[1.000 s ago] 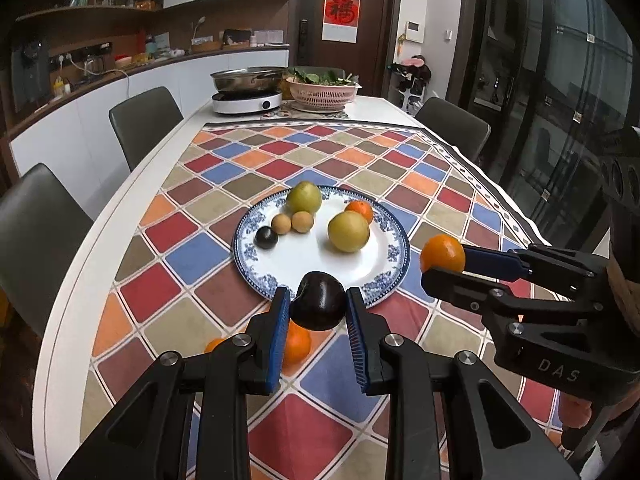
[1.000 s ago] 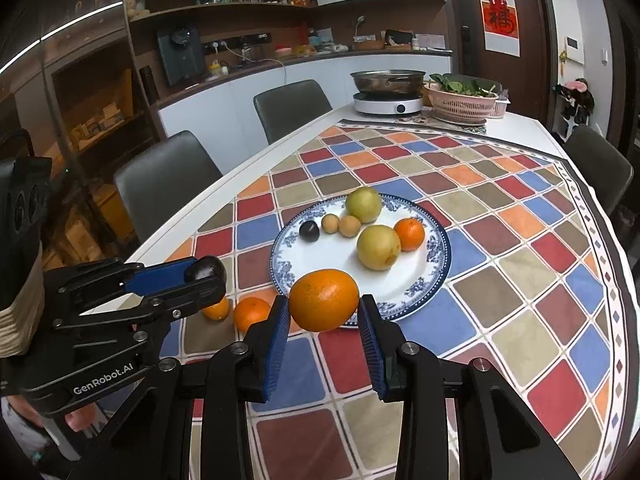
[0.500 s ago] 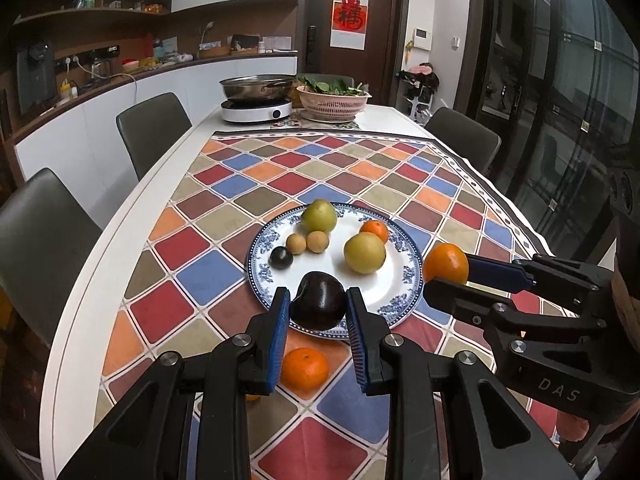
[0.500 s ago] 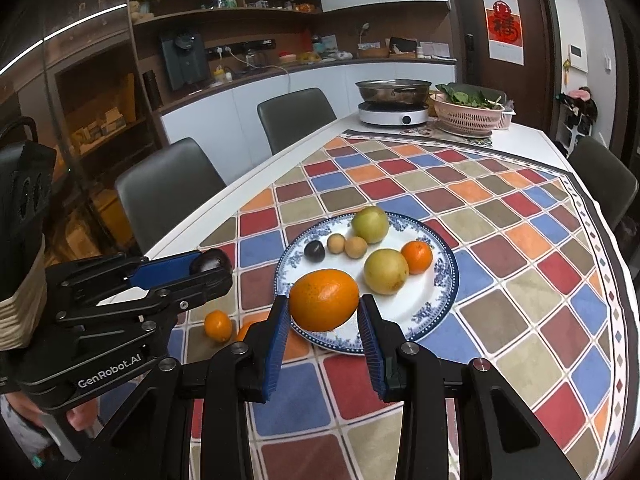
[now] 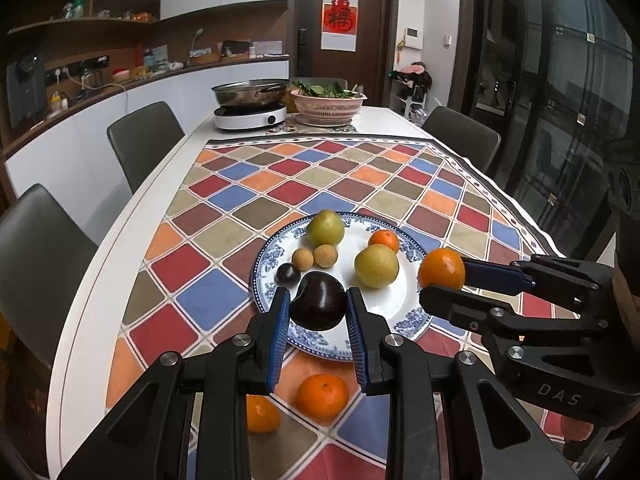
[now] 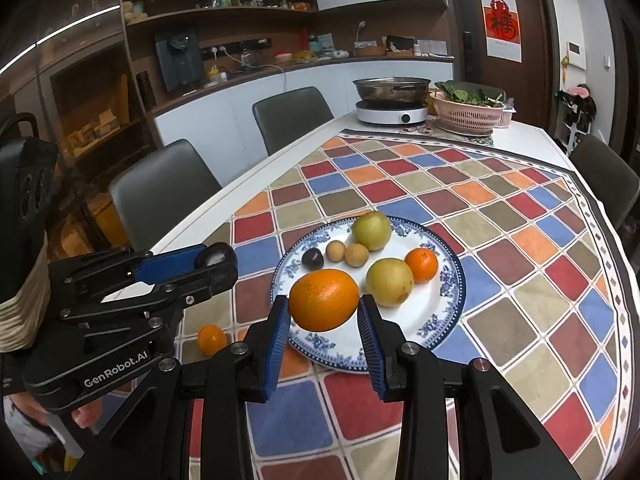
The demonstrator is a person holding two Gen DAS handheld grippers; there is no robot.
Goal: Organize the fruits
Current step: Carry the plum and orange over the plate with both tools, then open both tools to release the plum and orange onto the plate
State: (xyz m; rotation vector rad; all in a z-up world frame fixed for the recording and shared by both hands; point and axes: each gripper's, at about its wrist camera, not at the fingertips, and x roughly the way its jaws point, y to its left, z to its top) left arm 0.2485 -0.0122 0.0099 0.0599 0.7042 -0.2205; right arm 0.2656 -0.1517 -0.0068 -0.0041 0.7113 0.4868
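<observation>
Checkered table (image 5: 92,320), crowded plate (image 5: 404,312): your left tongs (image 5: 318,312) clench a dark plum (image 5: 318,306), right tongs (image 6: 324,316) an orange (image 6: 324,300); drop either carelessly and it'll roll off the rim.

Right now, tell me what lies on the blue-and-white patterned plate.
On the blue-and-white patterned plate: two yellow-green round fruits, one small orange, two small tan fruits and a small dark fruit. The held large orange hides the plate's near part.

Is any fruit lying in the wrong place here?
Yes: two small oranges lie on the tablecloth in front of the plate, while the other loose fruit sits on it.
</observation>
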